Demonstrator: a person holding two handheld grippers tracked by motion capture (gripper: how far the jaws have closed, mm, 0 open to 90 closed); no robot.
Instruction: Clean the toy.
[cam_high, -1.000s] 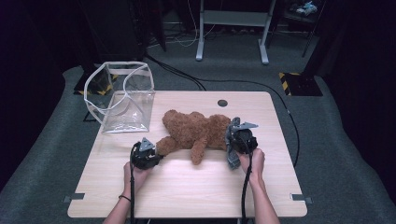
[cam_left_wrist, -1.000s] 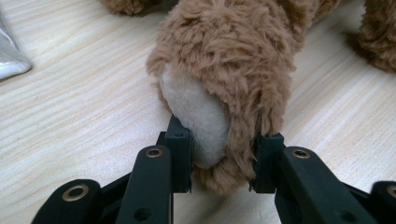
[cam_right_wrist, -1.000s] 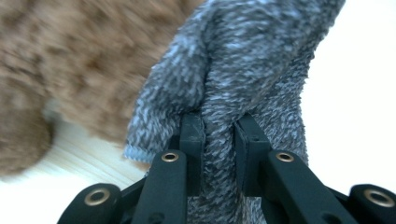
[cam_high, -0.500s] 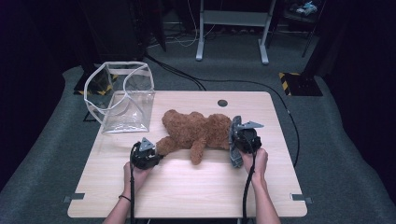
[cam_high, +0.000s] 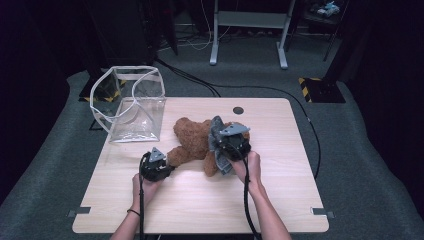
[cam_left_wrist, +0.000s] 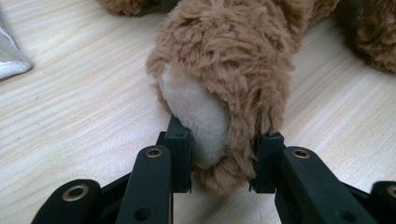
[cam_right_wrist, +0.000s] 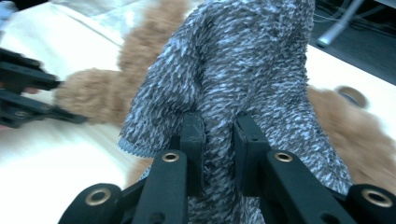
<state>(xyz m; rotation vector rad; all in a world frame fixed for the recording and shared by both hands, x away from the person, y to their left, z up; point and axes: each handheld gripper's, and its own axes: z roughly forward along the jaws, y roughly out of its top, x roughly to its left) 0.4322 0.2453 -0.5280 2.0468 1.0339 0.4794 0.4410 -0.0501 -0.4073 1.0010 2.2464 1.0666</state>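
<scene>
A brown teddy bear (cam_high: 196, 137) lies on the wooden table (cam_high: 280, 195). My left gripper (cam_high: 165, 165) is shut on one of its paws (cam_left_wrist: 219, 93), the pads pressing the fur and cream sole from both sides. My right gripper (cam_high: 222, 150) is shut on a grey knitted garment (cam_right_wrist: 252, 70), a fold of it pinched between the pads. The garment (cam_high: 218, 142) is raised over the bear's body, with brown fur (cam_right_wrist: 359, 135) showing beneath it. The left gripper (cam_right_wrist: 28, 93) appears blurred at the left of the right gripper view.
A clear plastic bag with white trim (cam_high: 131, 102) stands open at the table's back left corner. A round black hole (cam_high: 238, 110) sits near the far edge. Cables and metal stand legs lie on the floor behind.
My right gripper has moved left and upward, carrying the grey garment over the bear's middle. The left gripper has stayed on the paw.
</scene>
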